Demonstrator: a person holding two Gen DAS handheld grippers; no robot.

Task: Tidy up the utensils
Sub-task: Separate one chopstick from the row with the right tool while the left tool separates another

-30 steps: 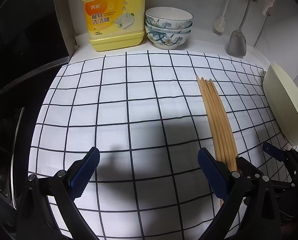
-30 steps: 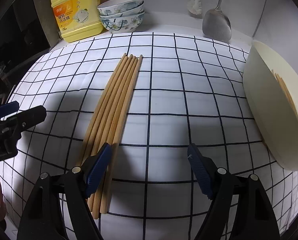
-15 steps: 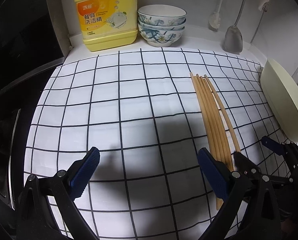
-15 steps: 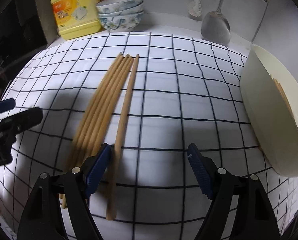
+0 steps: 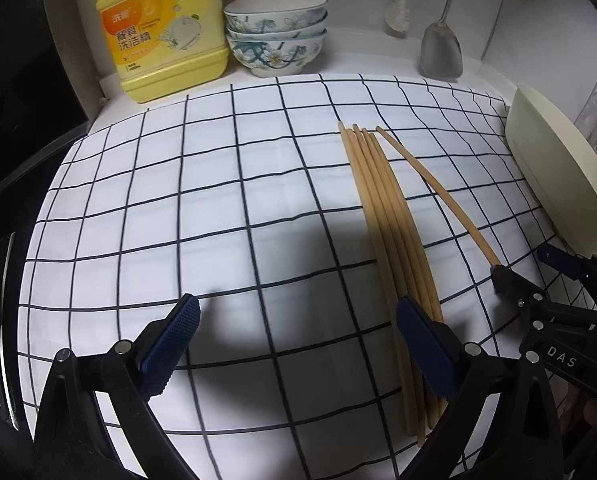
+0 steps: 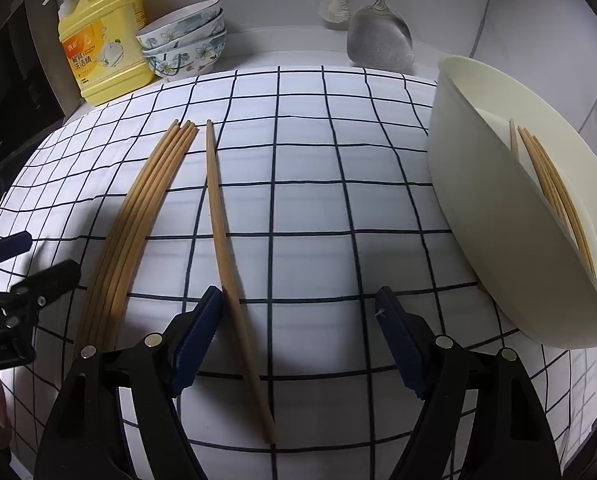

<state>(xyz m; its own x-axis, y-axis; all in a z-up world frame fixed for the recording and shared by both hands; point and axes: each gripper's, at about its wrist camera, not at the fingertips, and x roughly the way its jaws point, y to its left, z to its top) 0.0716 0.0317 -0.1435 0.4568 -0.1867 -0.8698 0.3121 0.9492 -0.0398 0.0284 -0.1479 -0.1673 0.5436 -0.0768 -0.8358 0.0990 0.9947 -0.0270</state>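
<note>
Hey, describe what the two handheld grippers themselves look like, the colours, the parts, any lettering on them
Both are alike: the left gripper and the right gripper have matte black plastic linkage arms with small round silver pivot pins. Each finger ends in a dark blue pad with a finely ribbed face. In the left wrist view, the right gripper's body carries white lettering reading "DAS". No cables or sleeves show.

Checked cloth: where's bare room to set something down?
Free: the cloth left of the chopstick bundle, up to the detergent jug; also the strip between the lone chopstick and the cream bowl. Crowded: the back ledge with the stacked bowls.
</note>
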